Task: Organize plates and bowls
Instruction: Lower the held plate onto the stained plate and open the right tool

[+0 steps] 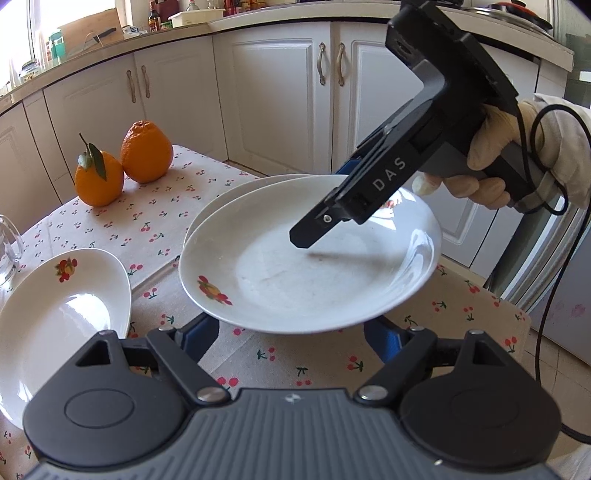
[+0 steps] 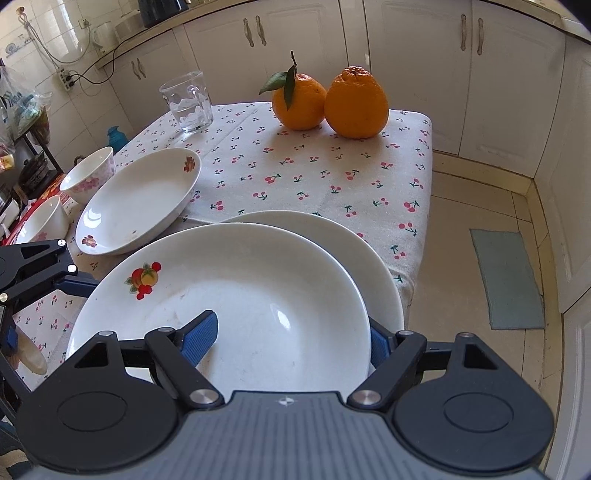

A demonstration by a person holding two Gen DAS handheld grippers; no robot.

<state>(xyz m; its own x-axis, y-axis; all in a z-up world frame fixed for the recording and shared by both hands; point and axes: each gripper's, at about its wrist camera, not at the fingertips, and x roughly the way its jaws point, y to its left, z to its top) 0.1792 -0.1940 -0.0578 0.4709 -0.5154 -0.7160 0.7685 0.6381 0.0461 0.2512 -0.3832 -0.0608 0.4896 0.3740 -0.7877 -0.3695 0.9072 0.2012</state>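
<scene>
You're in a home kitchen: white cabinets (image 2: 469, 74) under a counter (image 1: 155, 40) crowded with bottles (image 1: 154, 16), and a cherry-print tablecloth (image 2: 314, 173) holding oranges (image 2: 356, 103) and a glass (image 2: 187, 101).

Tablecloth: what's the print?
Red cherries with green stems on the white tablecloth; clearest in right wrist view.

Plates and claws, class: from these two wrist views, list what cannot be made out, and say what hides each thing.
- Left claw: in the left wrist view, the held plate covers its fingertips, so open or shut is unclear.
- Lower plate: both views show only its far rim; the held plate hides any contact between them.
- Right claw: in the right wrist view, its right finger sits behind the held plate's rim.
- Glass: cut off by the left wrist view's left edge.
</scene>
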